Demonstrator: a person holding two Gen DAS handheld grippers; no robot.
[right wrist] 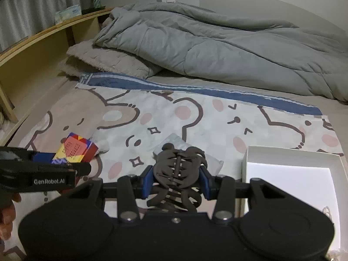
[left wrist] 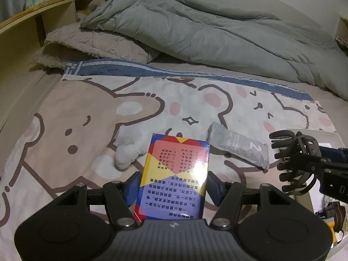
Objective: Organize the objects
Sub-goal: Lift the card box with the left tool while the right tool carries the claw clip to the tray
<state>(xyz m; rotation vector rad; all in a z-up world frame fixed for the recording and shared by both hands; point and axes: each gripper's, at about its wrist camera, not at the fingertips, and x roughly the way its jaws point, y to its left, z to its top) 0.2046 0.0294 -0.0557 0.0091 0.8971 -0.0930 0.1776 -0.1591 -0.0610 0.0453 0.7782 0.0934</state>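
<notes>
card box [left wrist: 174, 178] clamped in left tool [left wrist: 173, 182]; right view alone: hair claw [right wrist: 177, 174] squeezed by right tool [right wrist: 176, 179], white box [right wrist: 291, 152]

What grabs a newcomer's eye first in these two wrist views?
Probably the bright red, yellow and blue printed card box, clamped in the left claw above the cartoon-bear bedspread. Next, the dark brown plastic hair clip gripped in the right claw, just left of the open white cardboard box. Behind both, a rumpled grey quilt fills the far side of the bed.
</notes>
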